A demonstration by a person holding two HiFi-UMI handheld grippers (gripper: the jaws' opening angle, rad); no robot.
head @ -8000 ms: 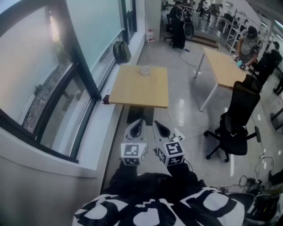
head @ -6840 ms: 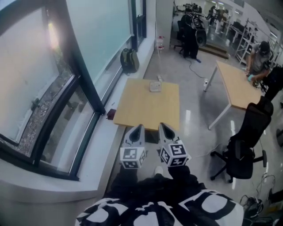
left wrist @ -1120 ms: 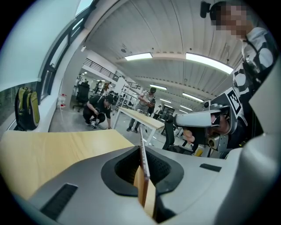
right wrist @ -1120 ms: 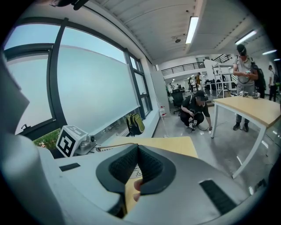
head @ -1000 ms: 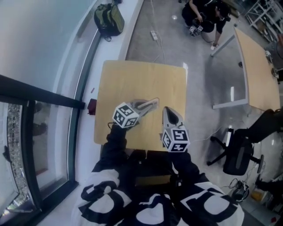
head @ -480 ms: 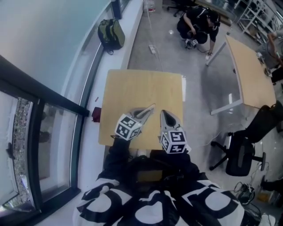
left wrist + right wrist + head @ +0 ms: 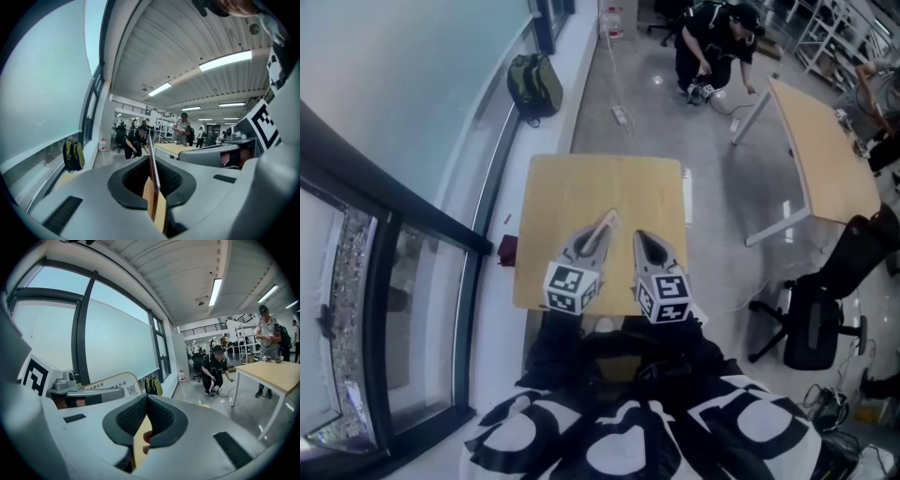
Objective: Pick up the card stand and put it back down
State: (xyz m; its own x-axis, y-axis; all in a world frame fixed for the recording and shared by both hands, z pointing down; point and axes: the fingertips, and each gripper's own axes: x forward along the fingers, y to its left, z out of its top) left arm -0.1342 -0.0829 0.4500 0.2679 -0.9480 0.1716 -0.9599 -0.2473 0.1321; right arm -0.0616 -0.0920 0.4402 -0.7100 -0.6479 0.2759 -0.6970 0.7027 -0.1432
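Observation:
The card stand [image 7: 153, 180] is a thin clear plate with a printed card; it shows edge-on between the pads of my left gripper [image 7: 151, 159], which is shut on it. In the head view the left gripper [image 7: 602, 225] hangs above the near half of the small wooden table [image 7: 581, 183], and the card stand [image 7: 607, 223] pokes out past its tips. The right gripper view shows the card stand [image 7: 111, 382] at the left, its printed face and a QR code showing. My right gripper [image 7: 639, 240] hovers beside the left one, shut and holding nothing; its fingertips [image 7: 140, 404] meet.
A green backpack [image 7: 535, 84] leans under the window on the left. A second table [image 7: 820, 150] and a black office chair [image 7: 811, 319] stand to the right. A person [image 7: 712, 37] crouches on the floor beyond the table. A small dark object [image 7: 507, 250] lies by the sill.
My left gripper has lifted the card stand off the table and swung it from pointing right to pointing away. The right gripper has risen a little beside it.

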